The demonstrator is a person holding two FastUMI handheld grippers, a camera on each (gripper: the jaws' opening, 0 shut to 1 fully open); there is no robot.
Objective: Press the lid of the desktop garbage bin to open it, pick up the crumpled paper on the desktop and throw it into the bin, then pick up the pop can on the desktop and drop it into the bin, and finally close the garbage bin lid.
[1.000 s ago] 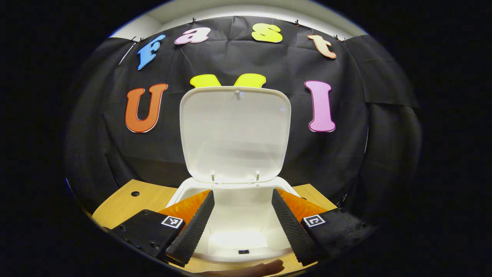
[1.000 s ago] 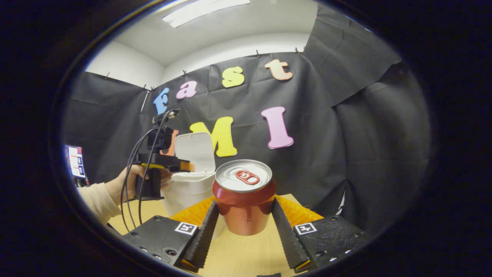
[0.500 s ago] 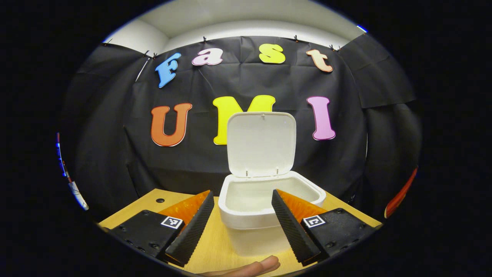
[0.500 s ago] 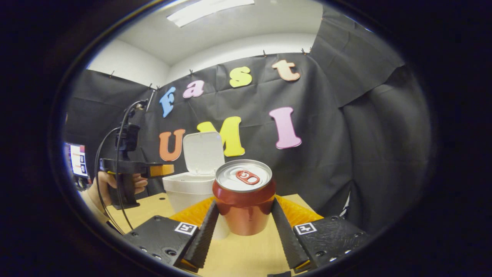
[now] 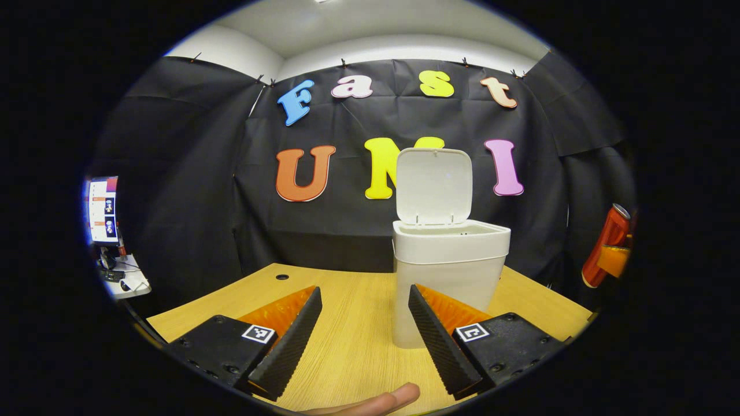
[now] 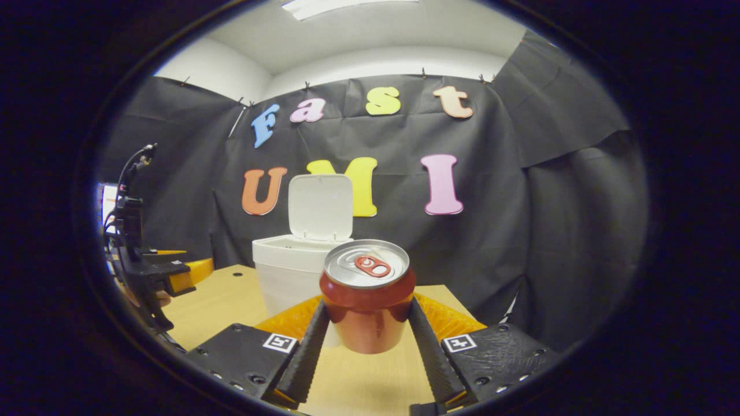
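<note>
The white garbage bin (image 5: 448, 271) stands on the wooden desk with its lid (image 5: 433, 185) raised upright. My left gripper (image 5: 361, 341) is open with nothing between its fingers, held back from the bin and to its left. In the right gripper view, my right gripper (image 6: 369, 341) is shut on a red pop can (image 6: 369, 300), held upright above the desk, right of the bin (image 6: 287, 268) and nearer than it. The can (image 5: 604, 245) also appears at the far right edge of the left gripper view. The left gripper (image 6: 173, 277) shows far left in the right gripper view.
The wooden desk (image 5: 347, 300) has a small round hole (image 5: 281, 277) near its far left. A monitor (image 5: 103, 211) and a side shelf stand off to the left. A person's fingertip (image 5: 393, 398) shows at the bottom.
The left gripper has pulled back and to the left, away from over the open bin. The right gripper holds the can as before, having swung slightly toward the bin.
</note>
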